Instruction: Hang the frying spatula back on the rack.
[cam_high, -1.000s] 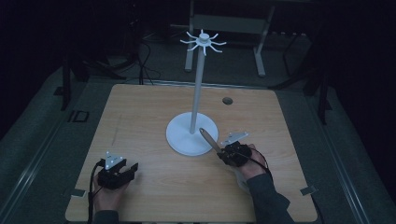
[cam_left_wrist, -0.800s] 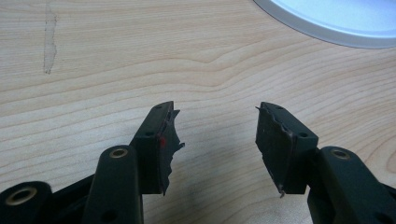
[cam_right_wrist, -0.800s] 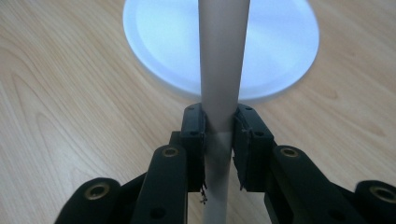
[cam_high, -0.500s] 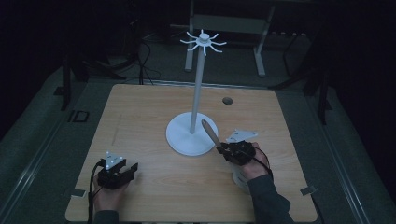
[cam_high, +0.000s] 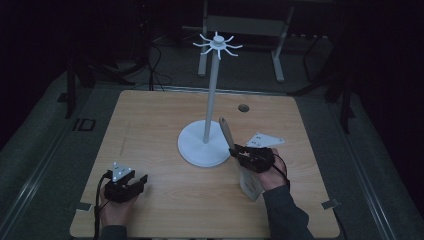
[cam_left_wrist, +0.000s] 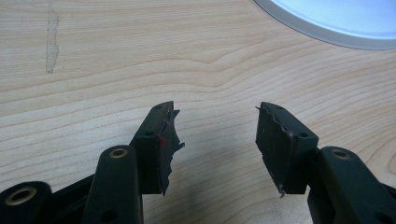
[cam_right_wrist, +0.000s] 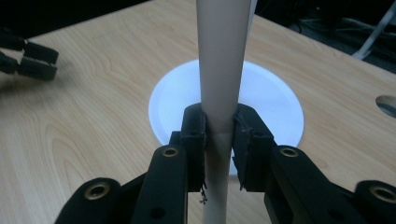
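- Beige flat wooden utensil (cam_high: 227, 134), tilted up, clamped in right gripper (cam_high: 237, 150) just right of the white round-based pole stand (cam_high: 202, 146).
- Left gripper (cam_left_wrist: 214, 135) spread wide, holding nothing, near-left on the light wooden table (cam_high: 150, 115).

A light wooden table (cam_high: 150, 130) with a round hole (cam_high: 243, 107) toward two o'clock is seen. Near its centre, the round white base (cam_high: 195, 145) of a tall stand is carried.
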